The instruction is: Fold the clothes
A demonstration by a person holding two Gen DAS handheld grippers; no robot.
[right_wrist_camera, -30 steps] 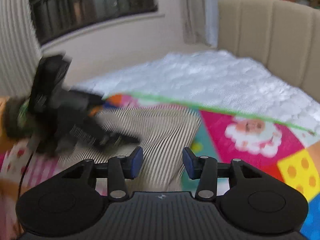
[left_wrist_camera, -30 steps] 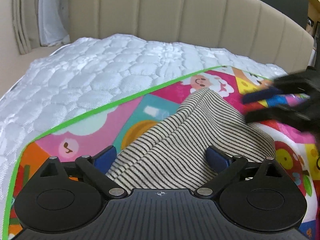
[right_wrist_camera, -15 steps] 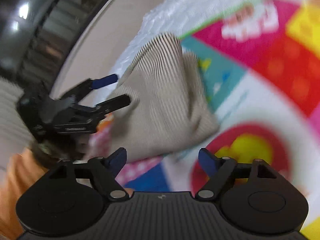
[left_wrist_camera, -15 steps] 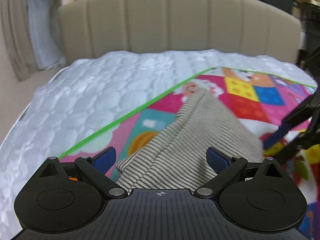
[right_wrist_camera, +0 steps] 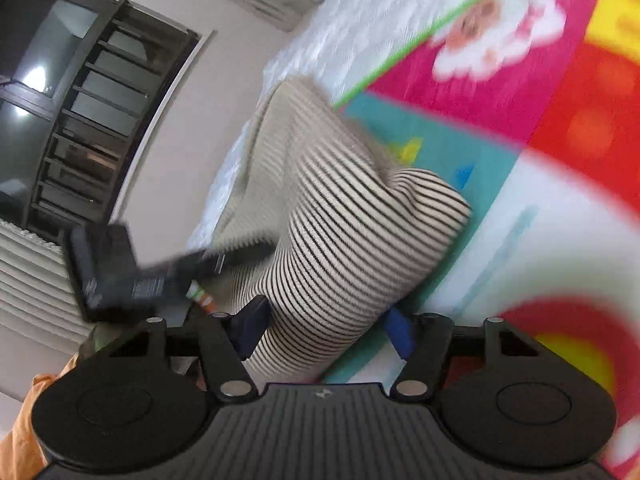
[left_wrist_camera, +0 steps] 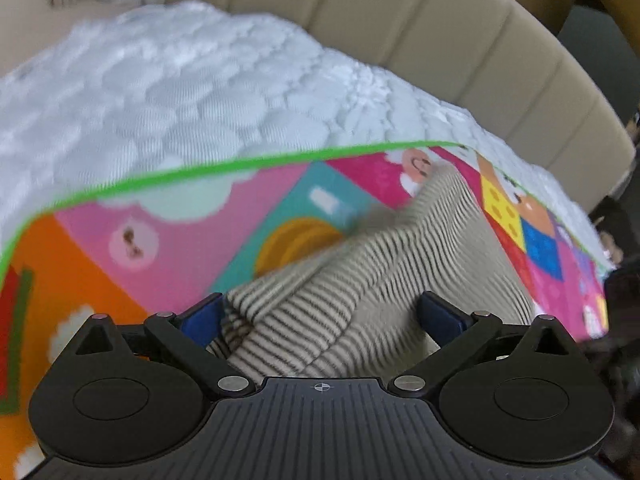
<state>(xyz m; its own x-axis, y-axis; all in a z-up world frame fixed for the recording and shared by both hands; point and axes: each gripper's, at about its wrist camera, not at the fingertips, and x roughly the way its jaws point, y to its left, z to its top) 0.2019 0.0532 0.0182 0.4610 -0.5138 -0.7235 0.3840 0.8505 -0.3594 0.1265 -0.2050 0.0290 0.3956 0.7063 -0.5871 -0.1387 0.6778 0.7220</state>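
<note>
A: Where is the garment at this moment?

B: The cream knitted garment with thin black stripes (left_wrist_camera: 360, 280) lies bunched on the colourful play mat with cartoon pictures and a green border (left_wrist_camera: 160, 232). The mat is spread over a white quilted mattress (left_wrist_camera: 180, 92), and a beige padded headboard (left_wrist_camera: 440, 32) stands behind it. The picture is blurred, so small details I cannot give.

A: And your left gripper?

B: My left gripper (left_wrist_camera: 320, 316) is wide open. Its blue pads (left_wrist_camera: 200, 316) stand far apart, one on each side of the near end of the striped garment. The cloth sits between them, but the pads do not press it. The left pad seems just beside a folded edge; I cannot tell if it touches.

A: What about the right one?

B: My right gripper (right_wrist_camera: 326, 330) is also open, a little less wide. A thick rounded fold of the same garment (right_wrist_camera: 332, 240) fills the gap between its blue pads (right_wrist_camera: 250, 326). The left pad looks close against the cloth; the other has a small space. It holds nothing firmly, as far as I see.

A: Anything else in the right view?

B: Yes. My left gripper appears there as a black blurred shape (right_wrist_camera: 132, 268) at the far side of the garment. An orange sleeve (right_wrist_camera: 28, 420) shows at the lower left, and a dark window with bars (right_wrist_camera: 80, 112) is behind.
</note>
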